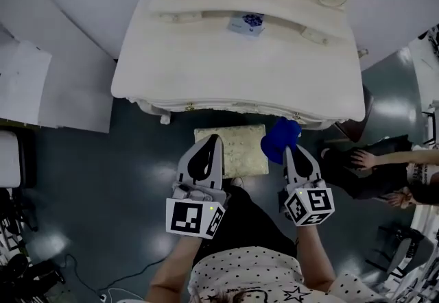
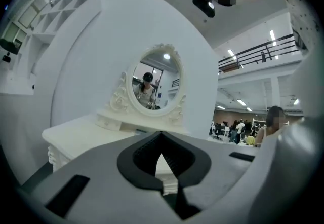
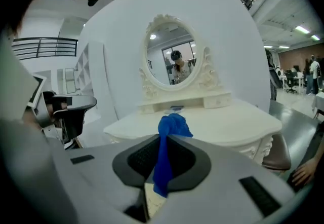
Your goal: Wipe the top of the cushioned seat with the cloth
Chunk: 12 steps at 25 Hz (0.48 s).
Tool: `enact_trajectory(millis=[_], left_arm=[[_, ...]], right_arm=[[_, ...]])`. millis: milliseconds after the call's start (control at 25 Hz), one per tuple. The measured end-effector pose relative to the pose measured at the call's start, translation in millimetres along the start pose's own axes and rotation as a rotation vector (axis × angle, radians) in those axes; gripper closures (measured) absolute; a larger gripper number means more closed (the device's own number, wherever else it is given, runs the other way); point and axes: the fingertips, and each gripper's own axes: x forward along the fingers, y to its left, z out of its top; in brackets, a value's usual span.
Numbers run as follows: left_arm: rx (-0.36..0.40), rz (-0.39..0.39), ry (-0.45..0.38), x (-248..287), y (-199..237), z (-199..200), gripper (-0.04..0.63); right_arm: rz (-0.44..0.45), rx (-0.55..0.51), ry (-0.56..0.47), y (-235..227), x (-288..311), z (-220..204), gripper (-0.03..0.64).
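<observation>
The cream cushioned seat (image 1: 241,147) stands on the floor just in front of the white dressing table (image 1: 206,68). Part of its left side is hidden by my left gripper (image 1: 208,138), which hovers over it with jaws shut and nothing between them. The right gripper (image 1: 287,151) is at the seat's right edge, shut on a blue cloth (image 1: 280,139) that bunches up past its tips. In the right gripper view the cloth (image 3: 167,154) hangs pinched between the jaws, with a bit of the seat (image 3: 152,202) below. The left gripper (image 2: 161,142) faces the table and mirror.
The oval mirror (image 3: 173,56) rises at the table's back, and a small blue-patterned box (image 1: 247,22) lies on the tabletop. A person sits on the floor at the right, one hand (image 1: 362,156) reaching toward a dark stool (image 1: 357,120). Cables and gear (image 1: 27,267) lie at lower left.
</observation>
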Motion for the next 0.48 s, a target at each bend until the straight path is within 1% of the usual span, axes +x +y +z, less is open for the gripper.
enact_trajectory(millis=[120,200,320,480], left_arm=[[0.036,-0.031,-0.109,-15,-18,43,0.598],[0.057,-0.053,-0.147,-30,-33,58,0.598],[0.074,-0.099,-0.153,-45,-55,70,0.6],[0.08,-0.185,-0.119,-58,-85,70,0.598]], right_arm=[[0.017,-0.019,-0.051,11,-27,37,0.571],[0.048,-0.046,-0.074,24,-48,51,0.571],[0.09,-0.077,-0.096,42,-73,66,0.571],[0.125,-0.092,-0.113,57,-92,76,0.571]])
